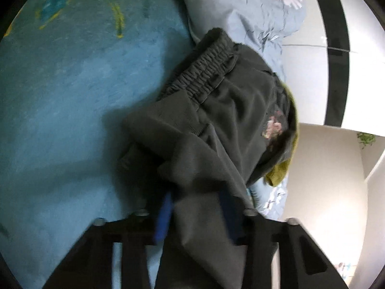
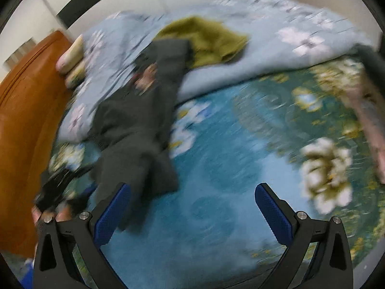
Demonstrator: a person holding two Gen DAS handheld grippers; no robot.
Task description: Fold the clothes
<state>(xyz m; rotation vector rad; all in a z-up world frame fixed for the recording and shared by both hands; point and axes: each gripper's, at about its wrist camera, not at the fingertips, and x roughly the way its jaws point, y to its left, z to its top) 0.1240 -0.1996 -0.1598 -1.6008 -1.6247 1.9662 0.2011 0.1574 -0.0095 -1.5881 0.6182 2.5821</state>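
Right wrist: open right tongs (image 2: pixel 192 213) — trousers (image 2: pixel 134 130) stretch toward eleven o'clock; left tongs (image 1: pixel 196 214) already grip them.

The left wrist camera looks along its two fingers from very near at a dark grey garment with an elastic waistband (image 1: pixel 216 110), which fills the middle of the view; the view is turned sideways, with the white wall (image 1: pixel 312 77) at the right. The right wrist camera looks from further back and higher, down over the blue flowered bedsheet (image 2: pixel 216 168). Both views share the grey garment (image 2: pixel 134 120), the olive-green cloth (image 1: pixel 279 173) (image 2: pixel 211 38) and the pale blue flowered quilt (image 1: pixel 240 12) (image 2: pixel 276 48).
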